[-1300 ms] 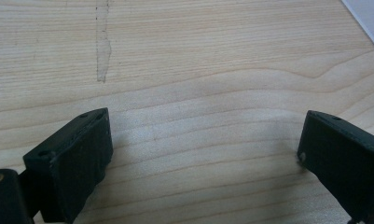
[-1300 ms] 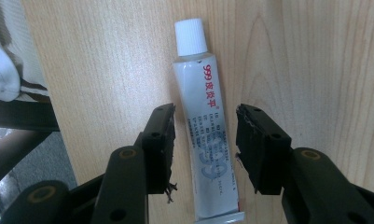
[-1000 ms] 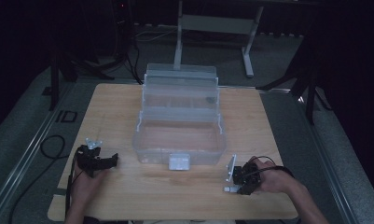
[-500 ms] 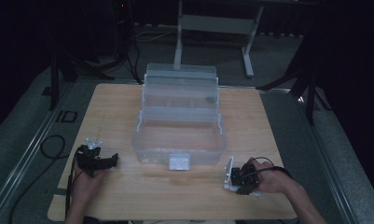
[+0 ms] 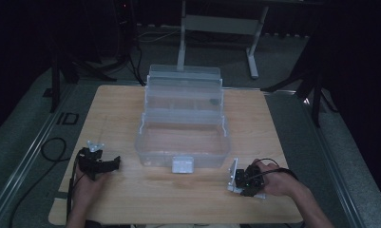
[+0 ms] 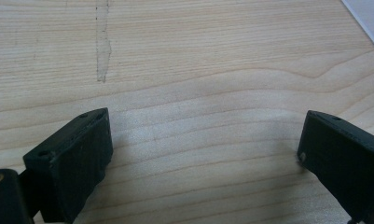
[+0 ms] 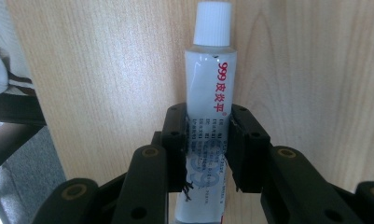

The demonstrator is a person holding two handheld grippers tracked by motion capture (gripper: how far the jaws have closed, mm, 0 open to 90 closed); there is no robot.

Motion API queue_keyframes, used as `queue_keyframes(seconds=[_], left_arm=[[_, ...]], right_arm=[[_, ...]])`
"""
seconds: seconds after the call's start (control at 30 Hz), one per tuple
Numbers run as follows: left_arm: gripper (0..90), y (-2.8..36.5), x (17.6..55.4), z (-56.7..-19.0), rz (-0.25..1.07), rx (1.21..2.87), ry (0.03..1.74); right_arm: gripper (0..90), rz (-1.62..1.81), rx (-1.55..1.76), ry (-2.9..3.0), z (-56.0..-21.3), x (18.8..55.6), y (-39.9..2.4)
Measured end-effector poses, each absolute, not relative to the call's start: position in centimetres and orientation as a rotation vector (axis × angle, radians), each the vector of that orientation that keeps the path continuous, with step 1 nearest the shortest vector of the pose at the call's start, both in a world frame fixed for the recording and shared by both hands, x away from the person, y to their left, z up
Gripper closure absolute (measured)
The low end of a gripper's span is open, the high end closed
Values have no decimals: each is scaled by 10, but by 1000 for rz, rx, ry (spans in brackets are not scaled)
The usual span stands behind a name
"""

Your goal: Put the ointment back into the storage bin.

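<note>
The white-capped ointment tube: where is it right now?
The ointment tube lies on the wooden table at its near right corner, clamped between the jaws of the right tool, to the right of the clear plastic toolbox and its front latch.

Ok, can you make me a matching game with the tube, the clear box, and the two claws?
Things:
1. tube
2. clear box
3. left claw
4. right claw

States:
A. jaws wide apart over bare wood
B. open, lid tipped back, in the middle of the table
C. white cap, red writing, lying on the wood
D. closed on the tube

Pairs: 1-C, 2-B, 3-A, 4-D
</note>
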State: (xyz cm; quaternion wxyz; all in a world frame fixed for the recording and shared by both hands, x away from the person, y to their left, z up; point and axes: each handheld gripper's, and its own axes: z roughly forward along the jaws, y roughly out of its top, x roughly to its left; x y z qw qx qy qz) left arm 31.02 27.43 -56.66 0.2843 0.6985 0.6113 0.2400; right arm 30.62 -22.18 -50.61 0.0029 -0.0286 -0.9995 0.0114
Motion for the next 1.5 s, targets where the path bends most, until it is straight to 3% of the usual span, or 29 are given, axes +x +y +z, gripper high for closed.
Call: queue_keyframes(seconds=[1.5], left_arm=[[36, 274, 310, -567, 642, 1868, 1635]], right_arm=[[701, 39, -96, -3247, -431, 325, -220]])
